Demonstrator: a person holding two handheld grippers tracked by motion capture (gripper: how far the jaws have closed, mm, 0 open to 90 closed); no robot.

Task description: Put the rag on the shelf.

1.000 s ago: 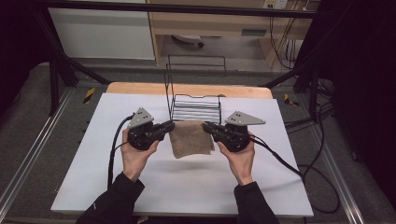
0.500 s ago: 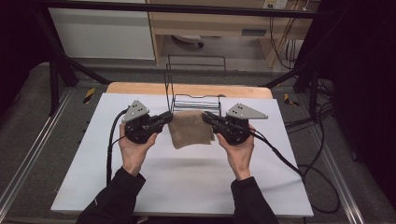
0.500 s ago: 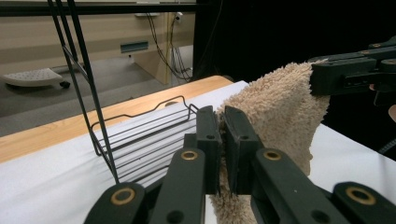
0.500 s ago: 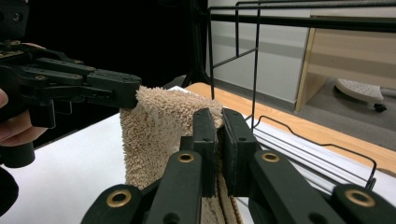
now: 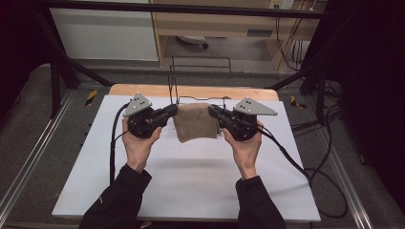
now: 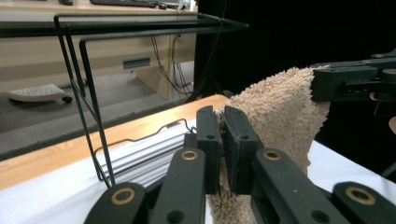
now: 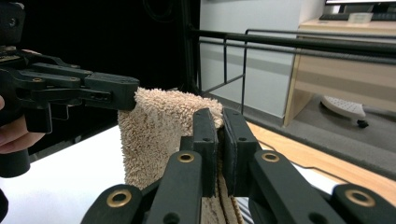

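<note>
Each hand-held gripper, left [image 5: 171,112] and right [image 5: 214,112], pinches an upper corner of the tan towel [image 5: 195,124], holding it stretched and hanging above the desk [image 5: 191,186] near its far edge, just before the wire rack [image 5: 200,78], probably for draping over it.

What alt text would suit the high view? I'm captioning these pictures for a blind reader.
Two hand-held grippers, the left gripper and the right gripper, each pinch one top corner of a tan towel, which hangs between them above a white table. A black wire rack stands just behind the towel.
</note>
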